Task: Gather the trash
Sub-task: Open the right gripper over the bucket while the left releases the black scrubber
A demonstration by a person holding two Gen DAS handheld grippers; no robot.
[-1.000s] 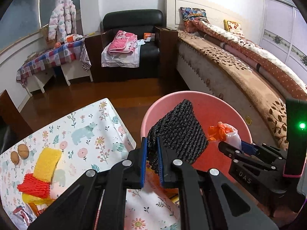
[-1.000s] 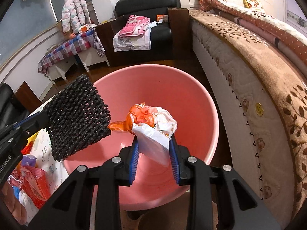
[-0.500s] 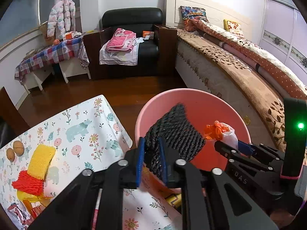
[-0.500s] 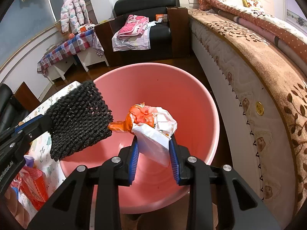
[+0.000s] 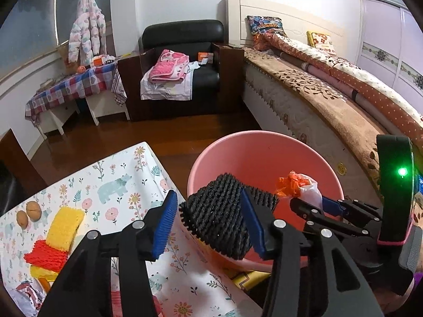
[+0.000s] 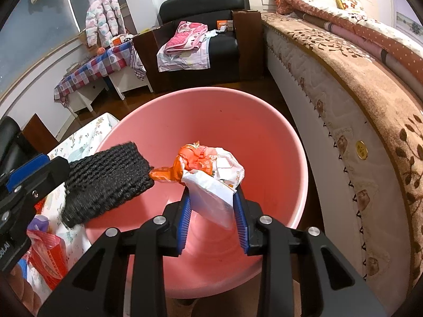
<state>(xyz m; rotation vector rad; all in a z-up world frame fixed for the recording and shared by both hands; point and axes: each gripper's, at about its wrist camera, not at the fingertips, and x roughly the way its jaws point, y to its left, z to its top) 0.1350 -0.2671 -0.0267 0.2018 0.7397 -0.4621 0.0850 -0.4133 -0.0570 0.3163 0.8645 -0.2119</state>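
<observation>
A black foam net (image 5: 222, 216) hangs over the near rim of the pink bin (image 5: 264, 134). My left gripper (image 5: 208, 195) is opening, its jaws wide apart. The net leans on the right pad only and is no longer pinched. In the right wrist view the net (image 6: 105, 182) sags across the bin's (image 6: 211, 91) left rim. My right gripper (image 6: 211, 195) is shut on a crumpled orange and white wrapper (image 6: 211, 166), held above the inside of the bin. The left wrist view shows that wrapper (image 5: 298, 185) and the right gripper (image 5: 317, 206) beside it.
Left of the bin is a table with a floral cloth (image 5: 119, 174), bearing a yellow foam net (image 5: 64, 227), a red foam net (image 5: 45, 255) and two walnuts (image 5: 27, 214). A red bag (image 6: 47, 259) lies near the table edge. A bed (image 5: 330, 100) runs along the right.
The left jaws have spread wide and let go of the black net, which has tipped down onto the bin's rim. The right gripper and its wrapper have kept still.
</observation>
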